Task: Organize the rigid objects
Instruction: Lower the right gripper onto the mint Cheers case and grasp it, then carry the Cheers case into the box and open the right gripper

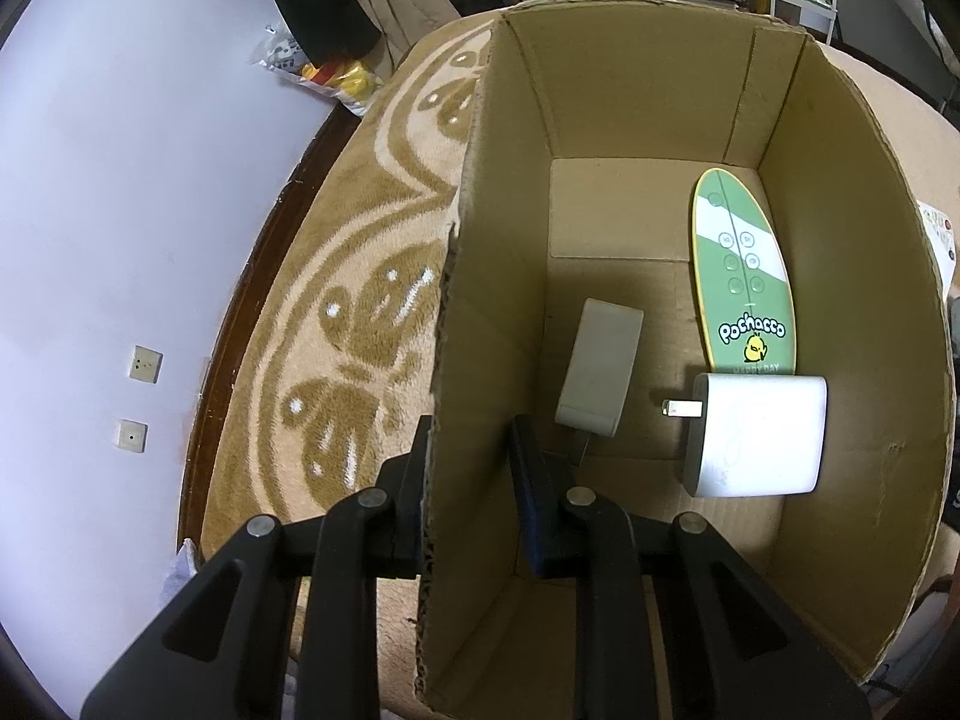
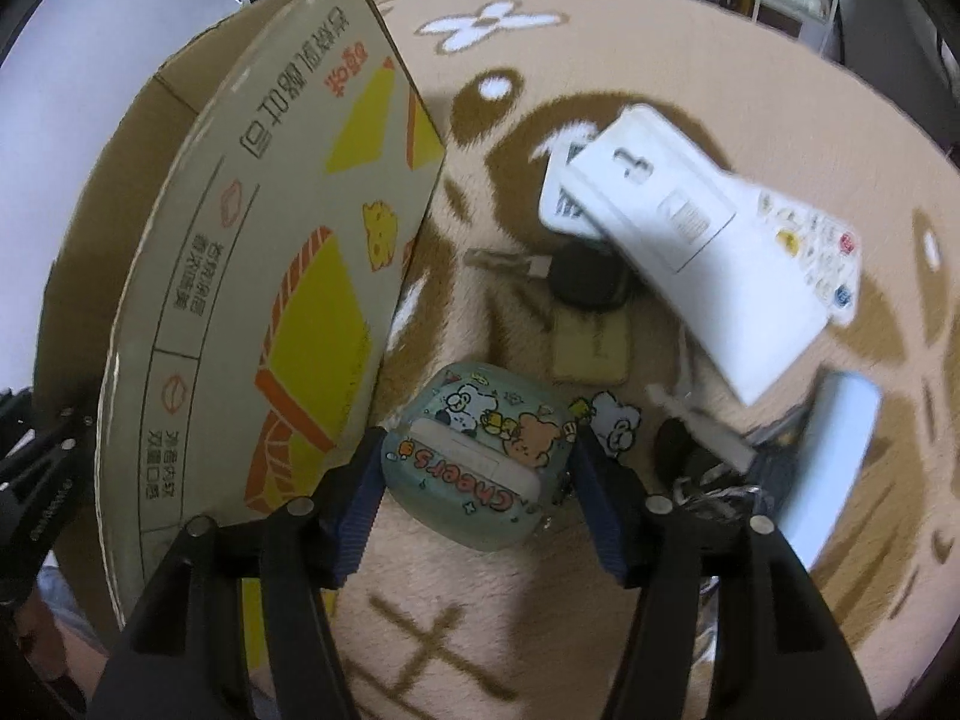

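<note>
Beige carpet (image 1: 372, 276) with brown swirls lay under everything, a pale wall to one side and stacked books beyond. From the left wrist camera the open cardboard box (image 1: 852, 312) showed its inside: a green oval remote (image 1: 744, 276) printed with a cartoon chick lay along the far wall, a white charger (image 1: 759, 435) with its prongs out sat just below it, and a small white block (image 1: 600, 369) lay near the middle. The left gripper (image 1: 474, 474) was clenched on the box's near wall, one finger outside, one inside. The right wrist camera showed only the box's printed outside (image 2: 288, 276), and what still lay on the carpet: a white remote (image 2: 702, 240) atop another white device, a dark round object and a pale blue item. The right gripper (image 2: 480, 480) stood released, its fingers on either side of a mint cartoon earbud case (image 2: 474, 468) without visibly pressing it.
</note>
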### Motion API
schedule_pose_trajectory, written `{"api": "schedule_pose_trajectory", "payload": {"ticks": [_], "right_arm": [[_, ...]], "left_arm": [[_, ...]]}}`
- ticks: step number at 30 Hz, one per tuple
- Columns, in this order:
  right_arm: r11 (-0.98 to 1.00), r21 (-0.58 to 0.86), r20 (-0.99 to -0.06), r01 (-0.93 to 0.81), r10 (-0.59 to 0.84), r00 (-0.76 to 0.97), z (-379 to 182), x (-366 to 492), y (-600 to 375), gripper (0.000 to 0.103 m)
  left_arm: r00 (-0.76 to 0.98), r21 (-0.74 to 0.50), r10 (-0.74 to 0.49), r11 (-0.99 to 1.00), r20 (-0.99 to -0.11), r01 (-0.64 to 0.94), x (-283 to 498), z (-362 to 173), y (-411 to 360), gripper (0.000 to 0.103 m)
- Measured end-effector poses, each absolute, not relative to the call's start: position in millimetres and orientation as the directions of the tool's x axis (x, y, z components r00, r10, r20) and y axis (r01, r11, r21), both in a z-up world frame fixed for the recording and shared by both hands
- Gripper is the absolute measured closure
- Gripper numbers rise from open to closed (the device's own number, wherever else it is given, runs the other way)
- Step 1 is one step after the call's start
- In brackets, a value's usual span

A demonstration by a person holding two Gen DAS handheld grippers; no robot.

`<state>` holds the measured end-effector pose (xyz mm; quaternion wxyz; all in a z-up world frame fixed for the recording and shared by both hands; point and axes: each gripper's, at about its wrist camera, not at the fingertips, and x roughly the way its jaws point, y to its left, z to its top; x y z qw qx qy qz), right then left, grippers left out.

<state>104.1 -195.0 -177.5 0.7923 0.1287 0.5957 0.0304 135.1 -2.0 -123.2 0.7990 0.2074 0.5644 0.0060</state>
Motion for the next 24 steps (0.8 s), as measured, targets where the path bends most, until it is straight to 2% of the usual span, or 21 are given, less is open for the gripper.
{"api": "schedule_pose_trajectory", "payload": {"ticks": [15,20,24], "right_arm": [[0.935,0.304,-0.853,0.184,0.182,0.489,-126.3,103.4,-223.0,0.039],[0.933,0.323,-0.773,0.16,0.163,0.613,-95.0,89.8,-226.0,0.039],[0.924,0.364,-0.674,0.113,0.178,0.717,-63.4,84.6,-225.1,0.039]], "left_arm": [[0.369,0.35,0.252,0.909,-0.894,0.227,132.9,-122.7,-4.5,0.081],[0.372,0.358,0.258,0.905,-0.892,0.23,132.0,-122.8,-6.0,0.081],[0.372,0.357,0.258,0.905,-0.892,0.23,132.0,-122.6,-6.7,0.081]]}}
